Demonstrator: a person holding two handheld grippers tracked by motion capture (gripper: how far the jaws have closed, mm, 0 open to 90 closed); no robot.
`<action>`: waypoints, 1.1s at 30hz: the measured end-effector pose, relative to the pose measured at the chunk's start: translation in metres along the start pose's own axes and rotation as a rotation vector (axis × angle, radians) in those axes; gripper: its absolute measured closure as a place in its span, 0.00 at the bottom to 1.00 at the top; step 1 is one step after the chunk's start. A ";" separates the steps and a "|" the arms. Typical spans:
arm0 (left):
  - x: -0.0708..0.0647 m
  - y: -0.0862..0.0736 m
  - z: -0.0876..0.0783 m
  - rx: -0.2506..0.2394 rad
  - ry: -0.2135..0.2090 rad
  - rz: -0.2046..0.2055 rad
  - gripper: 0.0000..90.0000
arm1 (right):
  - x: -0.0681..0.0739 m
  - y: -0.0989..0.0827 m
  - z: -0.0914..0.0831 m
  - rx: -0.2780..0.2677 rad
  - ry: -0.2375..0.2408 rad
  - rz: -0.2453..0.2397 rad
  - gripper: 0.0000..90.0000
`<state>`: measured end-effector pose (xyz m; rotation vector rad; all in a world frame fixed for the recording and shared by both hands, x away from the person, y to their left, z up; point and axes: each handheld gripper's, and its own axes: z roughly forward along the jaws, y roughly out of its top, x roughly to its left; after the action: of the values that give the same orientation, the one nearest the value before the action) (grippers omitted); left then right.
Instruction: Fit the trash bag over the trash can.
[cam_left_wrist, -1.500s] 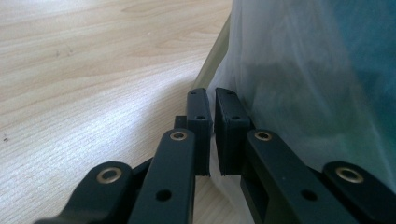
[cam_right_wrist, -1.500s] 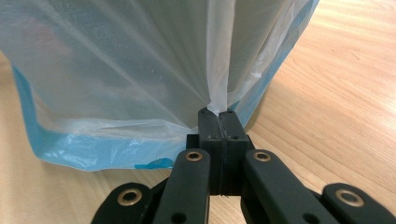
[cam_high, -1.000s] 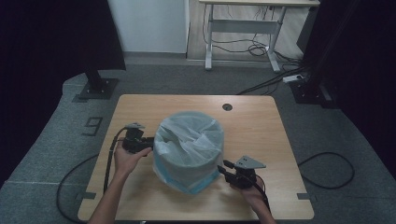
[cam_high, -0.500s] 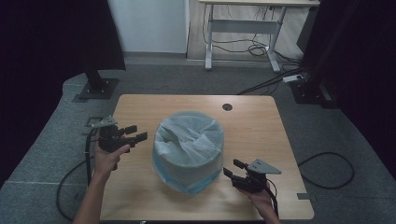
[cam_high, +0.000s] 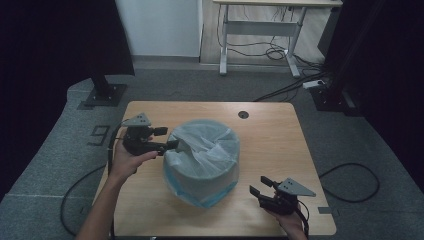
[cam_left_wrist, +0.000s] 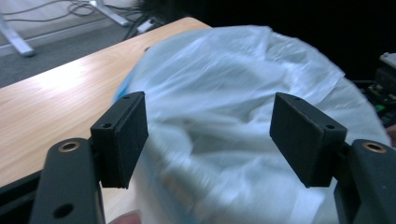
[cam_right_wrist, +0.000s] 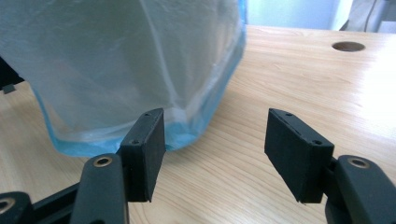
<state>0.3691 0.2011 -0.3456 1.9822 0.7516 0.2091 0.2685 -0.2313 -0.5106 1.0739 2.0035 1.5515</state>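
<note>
A round bin lined with a translucent white bag (cam_high: 202, 160) that has a blue hem stands mid-table. My left gripper (cam_high: 167, 138) hovers at the bin's upper left rim, and its jaws have just been opening. In the left gripper view the bag (cam_left_wrist: 224, 70) lies beyond the left gripper (cam_left_wrist: 208, 121), with nothing pinched between the pads. My right gripper (cam_high: 260, 185) sits low at the front right, apart from the bin, and has also just opened. In the right gripper view the right gripper (cam_right_wrist: 215, 126) faces bare table, with the bag's hem (cam_right_wrist: 116, 60) behind its left jaw.
The wooden table (cam_high: 270, 130) has a cable hole (cam_high: 243, 114) at its far edge. A white desk frame (cam_high: 260, 35) and loose cables stand on the floor beyond. A dark stand base (cam_high: 105, 95) sits past the table's left corner.
Both grippers left the bin's sides and their jaws widened. The left one swung out left, then rose back to the rim. The right one drew away toward the front right corner.
</note>
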 end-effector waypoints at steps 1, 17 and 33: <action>-0.001 0.003 0.003 0.005 -0.008 0.001 0.31 | -0.002 -0.001 -0.002 0.004 -0.005 0.007 0.42; -0.013 0.040 0.055 0.111 -0.060 0.059 0.34 | -0.005 -0.008 0.001 -0.009 -0.006 0.015 0.43; -0.021 0.060 0.106 0.268 -0.068 0.087 0.35 | -0.004 -0.008 0.001 0.000 -0.006 -0.003 0.43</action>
<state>0.4241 0.0903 -0.3470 2.2661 0.6784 0.0953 0.2694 -0.2347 -0.5189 1.0742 2.0008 1.5448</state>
